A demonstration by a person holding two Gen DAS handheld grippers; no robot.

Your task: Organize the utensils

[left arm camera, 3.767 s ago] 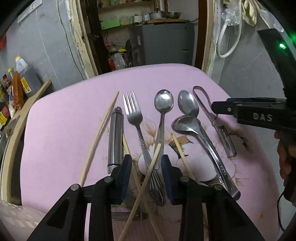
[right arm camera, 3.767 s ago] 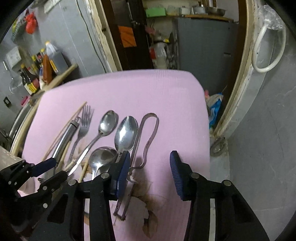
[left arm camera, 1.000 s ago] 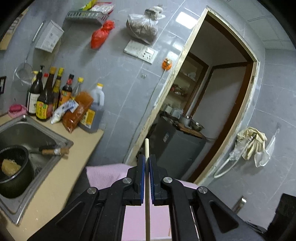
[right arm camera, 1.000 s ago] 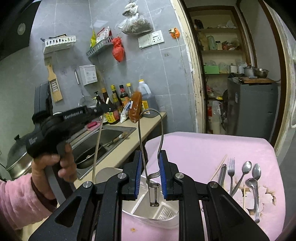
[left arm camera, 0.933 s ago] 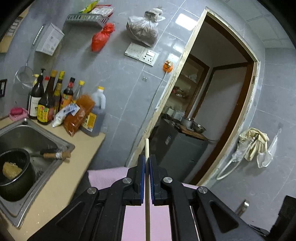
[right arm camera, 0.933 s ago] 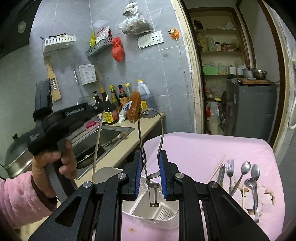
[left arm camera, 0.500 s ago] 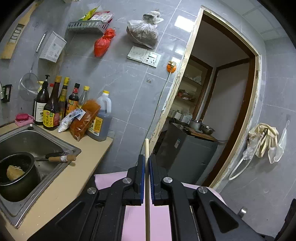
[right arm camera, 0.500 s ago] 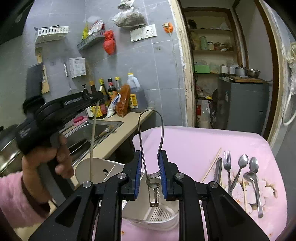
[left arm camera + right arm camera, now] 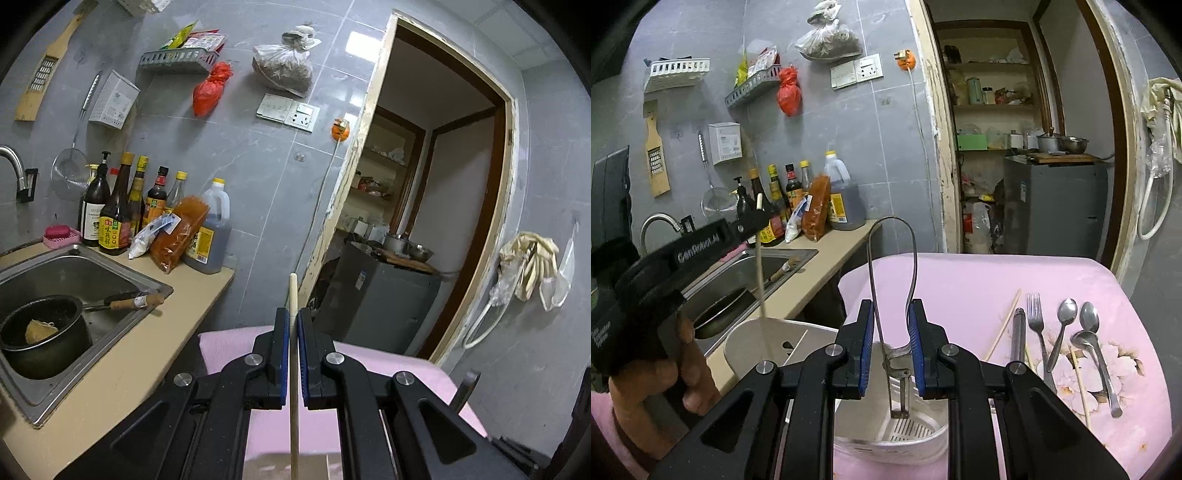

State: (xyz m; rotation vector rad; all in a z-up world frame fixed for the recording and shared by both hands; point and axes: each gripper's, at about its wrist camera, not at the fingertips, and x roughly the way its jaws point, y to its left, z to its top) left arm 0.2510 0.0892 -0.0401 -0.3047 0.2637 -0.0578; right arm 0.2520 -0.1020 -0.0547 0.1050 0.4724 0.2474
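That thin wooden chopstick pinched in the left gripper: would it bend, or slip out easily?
The chopstick looks stiff: it hangs straight above the white holder. It is probably light. Smooth and narrow, gripped at one spot by the left gripper, it might pivot or slide.

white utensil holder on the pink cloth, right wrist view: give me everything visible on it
The white utensil holder looks like plastic, with a rounded rim, standing on the pink cloth beside the counter. Slotted drain holes show in its floor, and an inner wall seems to divide it. A chopstick held by the left tongs dips in at the left; a metal peeler in the right tongs hangs above its right part. The tongs block much of it.
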